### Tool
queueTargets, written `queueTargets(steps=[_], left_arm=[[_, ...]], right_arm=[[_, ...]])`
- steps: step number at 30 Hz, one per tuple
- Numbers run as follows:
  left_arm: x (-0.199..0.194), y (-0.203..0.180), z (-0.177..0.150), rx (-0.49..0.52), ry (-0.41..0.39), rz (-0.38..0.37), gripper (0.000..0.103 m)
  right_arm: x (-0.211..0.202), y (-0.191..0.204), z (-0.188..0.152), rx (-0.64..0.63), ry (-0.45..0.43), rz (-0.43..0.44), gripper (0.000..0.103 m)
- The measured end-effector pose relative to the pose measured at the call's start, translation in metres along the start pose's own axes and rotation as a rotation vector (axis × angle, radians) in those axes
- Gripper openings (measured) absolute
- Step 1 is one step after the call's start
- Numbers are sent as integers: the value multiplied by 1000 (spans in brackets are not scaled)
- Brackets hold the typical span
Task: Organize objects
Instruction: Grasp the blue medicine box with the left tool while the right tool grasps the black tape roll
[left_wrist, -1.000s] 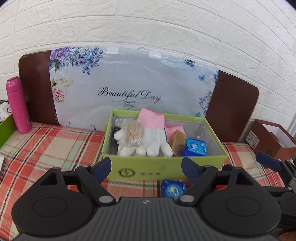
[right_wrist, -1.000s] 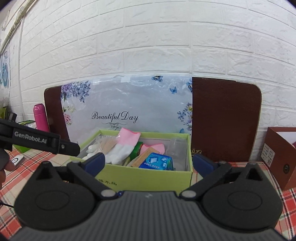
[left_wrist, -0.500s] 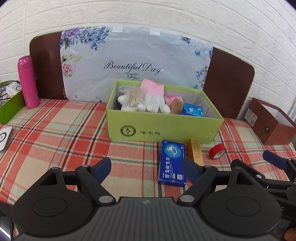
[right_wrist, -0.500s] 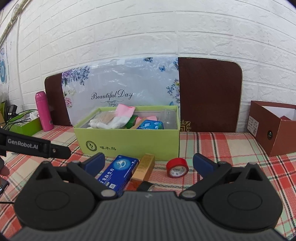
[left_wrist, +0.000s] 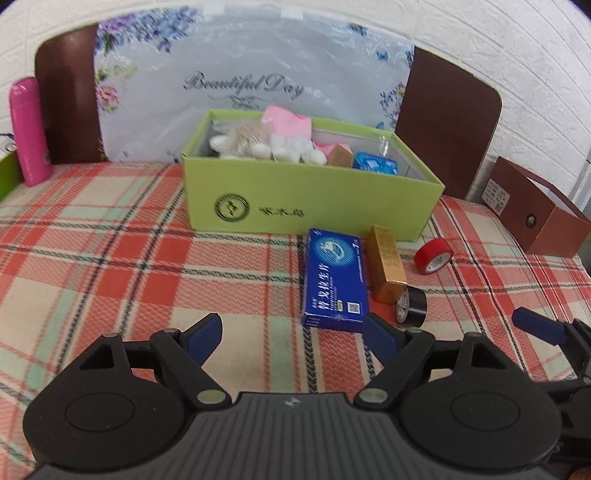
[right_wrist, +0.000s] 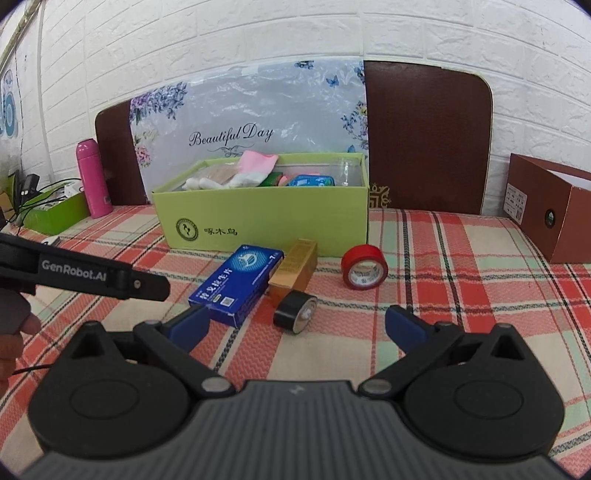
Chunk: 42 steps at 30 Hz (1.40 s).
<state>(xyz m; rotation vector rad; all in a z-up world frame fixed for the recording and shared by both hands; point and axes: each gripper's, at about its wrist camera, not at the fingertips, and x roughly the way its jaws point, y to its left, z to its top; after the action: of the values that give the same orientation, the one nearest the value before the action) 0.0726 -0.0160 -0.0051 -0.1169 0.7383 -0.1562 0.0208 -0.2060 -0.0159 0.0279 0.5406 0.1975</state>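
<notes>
— Jaws? Room?
— Left gripper (left_wrist: 291, 334) and right gripper (right_wrist: 301, 326) gape, holding nothing — bare checked cloth (left_wrist: 110, 266) at nine o'clock.
— Obstacles?
— Blue box (right_wrist: 236, 282), gold box (right_wrist: 295, 267), black tape (right_wrist: 295, 312) crowd twelve o'clock; green box (right_wrist: 266, 229) behind.

2 tape rolls (right_wrist: 364, 266) (right_wrist: 294, 312), 2 small boxes (right_wrist: 236, 284) (right_wrist: 294, 269), 1 bottle (right_wrist: 92, 179).

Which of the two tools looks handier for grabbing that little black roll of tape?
Probably the right tool: it is open, and the black tape roll lies almost centred just ahead of its fingertips. From the left tool, also open, the roll sits off to the right.
</notes>
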Motion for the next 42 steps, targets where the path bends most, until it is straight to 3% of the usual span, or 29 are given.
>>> queueTargets(steps=[5, 10, 13, 14, 16, 20, 24, 26, 27, 29, 30, 31, 32, 35, 38, 39, 40, 42], left_arm=[[29, -17, 4, 20, 23, -82, 86], [65, -30, 12, 63, 43, -24, 86], [79, -25, 16, 37, 54, -19, 84], [81, -24, 17, 44, 48, -20, 82], [79, -22, 17, 76, 38, -7, 60], [66, -8, 14, 32, 52, -24, 59], [44, 6, -1, 16, 61, 25, 59], [34, 15, -11, -12, 71, 34, 59], [30, 19, -16, -29, 75, 33, 60], [21, 24, -24, -35, 76, 29, 60], [17, 25, -27, -34, 80, 26, 60], [14, 25, -28, -34, 86, 15, 60], [10, 26, -30, -38, 92, -5, 60], [3, 23, -35, -35, 105, -31, 60], [2, 19, -35, -33, 91, -8, 64], [4, 18, -34, -37, 85, -2, 70], [6, 18, -32, -39, 84, 4, 70], [9, 17, -29, -31, 87, 6, 70]], right_arm=[[0, -10, -7, 34, -6, -20, 103], [-3, -18, -11, 42, -65, -48, 103], [0, -23, -9, 63, -39, -18, 103], [2, -23, -9, 71, -33, -10, 103], [8, -22, -9, 66, -12, -18, 103], [31, -14, -7, 30, 52, -71, 103], [57, -7, 0, 50, 90, -66, 102], [70, -2, 3, 40, 98, -60, 95], [76, 0, 4, 36, 104, -57, 85], [84, 2, 4, 34, 134, -38, 63], [84, 2, 3, 41, 150, -24, 40], [80, 2, 1, 44, 151, -8, 28], [74, 2, -2, 38, 148, 11, 22], [50, 4, -12, 8, 156, 52, 19], [34, 2, -24, 27, 171, 59, 20], [31, 2, -25, 32, 173, 57, 25], [30, 3, -26, 33, 171, 52, 36], [29, 5, -24, 23, 162, 35, 42]])
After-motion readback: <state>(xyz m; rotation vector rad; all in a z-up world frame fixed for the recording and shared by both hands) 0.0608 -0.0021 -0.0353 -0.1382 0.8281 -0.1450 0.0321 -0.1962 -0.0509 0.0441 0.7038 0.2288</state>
